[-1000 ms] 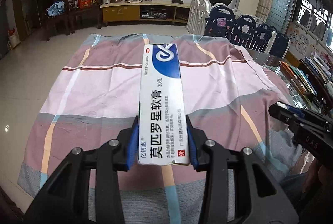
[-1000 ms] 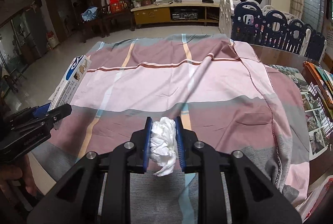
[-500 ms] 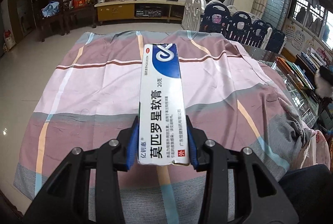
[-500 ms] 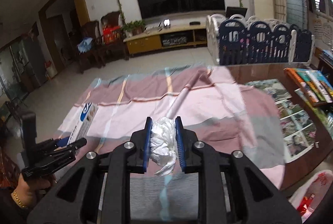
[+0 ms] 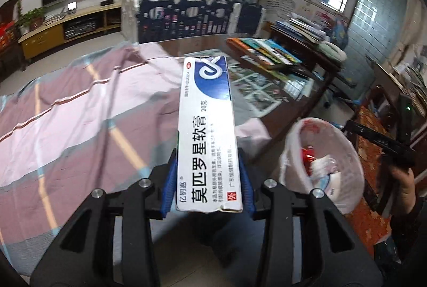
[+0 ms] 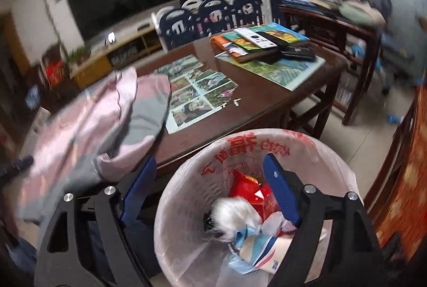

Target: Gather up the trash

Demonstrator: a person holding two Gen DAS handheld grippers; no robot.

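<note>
A white wad of tissue (image 6: 234,215) lies blurred in the lined trash bin (image 6: 186,196) at the lower centre of the right wrist view, among red and blue wrappers. The right hand-held gripper (image 6: 210,193) has just been opening and stands spread over the bin, nothing between its pads. The left hand-held gripper (image 5: 208,180) pinches a long ointment box (image 5: 206,126), with the striped cloth (image 5: 80,113) on the tabletop (image 6: 261,100) at its left.

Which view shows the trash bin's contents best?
The right wrist view: it looks down into the trash bin, showing red packaging and white tissue. The left wrist view shows the bin obliquely at right, contents partly hidden.
</note>
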